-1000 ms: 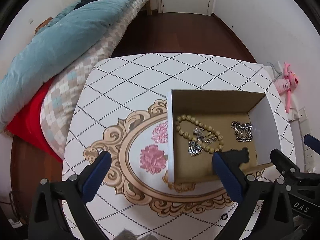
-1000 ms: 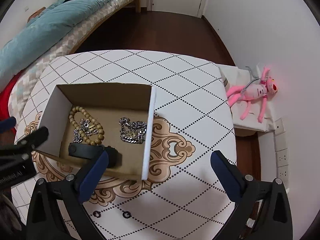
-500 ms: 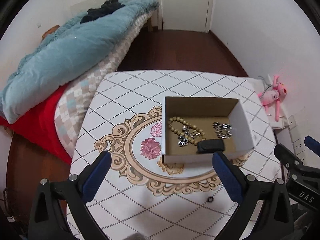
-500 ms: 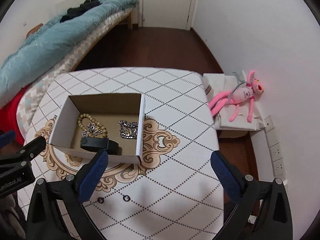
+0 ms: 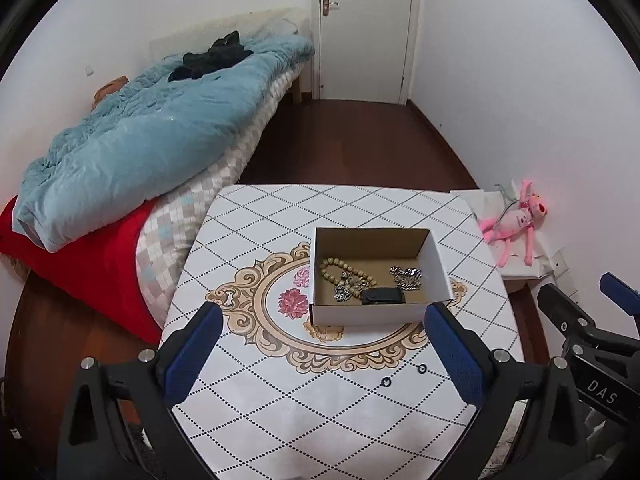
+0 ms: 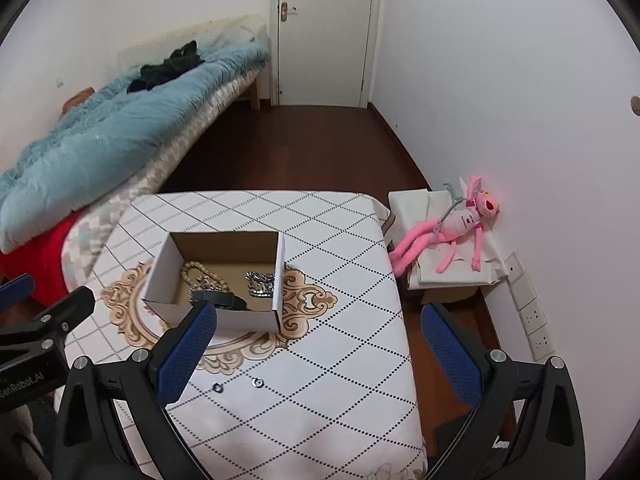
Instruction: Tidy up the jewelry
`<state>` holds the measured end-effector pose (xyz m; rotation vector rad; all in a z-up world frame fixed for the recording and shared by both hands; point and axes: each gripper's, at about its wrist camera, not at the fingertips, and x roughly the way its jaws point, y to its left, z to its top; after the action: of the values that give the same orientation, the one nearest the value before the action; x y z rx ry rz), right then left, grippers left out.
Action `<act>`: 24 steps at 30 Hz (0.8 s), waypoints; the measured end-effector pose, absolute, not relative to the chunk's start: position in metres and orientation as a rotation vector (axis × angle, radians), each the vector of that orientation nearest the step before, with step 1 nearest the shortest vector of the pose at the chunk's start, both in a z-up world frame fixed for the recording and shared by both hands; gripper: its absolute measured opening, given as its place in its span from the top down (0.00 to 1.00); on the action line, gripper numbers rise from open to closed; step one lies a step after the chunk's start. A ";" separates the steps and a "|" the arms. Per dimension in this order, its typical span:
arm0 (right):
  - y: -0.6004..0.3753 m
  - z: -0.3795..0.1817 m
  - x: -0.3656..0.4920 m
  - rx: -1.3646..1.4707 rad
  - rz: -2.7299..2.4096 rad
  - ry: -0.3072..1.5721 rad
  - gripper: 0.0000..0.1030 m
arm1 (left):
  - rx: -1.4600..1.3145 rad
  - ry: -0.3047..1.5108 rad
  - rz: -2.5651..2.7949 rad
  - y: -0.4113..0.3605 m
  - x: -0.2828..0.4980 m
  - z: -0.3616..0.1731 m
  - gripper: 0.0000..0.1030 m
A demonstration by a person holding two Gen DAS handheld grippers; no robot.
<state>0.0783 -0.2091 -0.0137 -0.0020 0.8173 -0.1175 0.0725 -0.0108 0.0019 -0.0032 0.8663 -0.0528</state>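
A white cardboard box (image 5: 372, 314) stands on the patterned table (image 5: 280, 400). Inside lie a beige bead bracelet (image 5: 344, 269), a silver chain (image 5: 407, 277), a second silver piece (image 5: 344, 289) and a black band (image 5: 382, 295). The box also shows in the right wrist view (image 6: 224, 318) with the chain (image 6: 260, 283) and black band (image 6: 218, 299). Two small dark rings (image 5: 403, 375) lie on the table in front of the box, also in the right wrist view (image 6: 237, 385). My left gripper (image 5: 320, 354) and right gripper (image 6: 316, 354) are open, empty and held well back above the table's near side.
A bed with a blue duvet (image 5: 152, 136) and a red cover (image 5: 88, 256) stands left of the table. A pink plush toy (image 6: 452, 224) lies on white paper by the right wall. A closed door (image 5: 364, 28) is at the far end.
Both grippers have pulled up and back from the box, which now looks much smaller. The jewelry in the box has not moved. Both grippers stay open.
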 end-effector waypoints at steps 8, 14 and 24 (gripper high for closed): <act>-0.209 -0.006 0.067 0.035 -0.085 0.813 0.00 | 0.012 0.868 -0.033 -0.012 0.069 0.003 0.00; -0.206 -0.063 0.084 0.023 -0.058 0.954 0.00 | 0.050 1.018 -0.033 -0.017 0.084 -0.062 0.00; -0.182 -0.194 0.107 -0.003 0.063 1.140 0.14 | 0.081 1.247 -0.016 -0.011 0.094 -0.174 0.03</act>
<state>0.1068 -0.1823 -0.1940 -0.0030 1.1400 0.0630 0.0944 -0.0111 -0.1739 0.0806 1.2472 -0.0158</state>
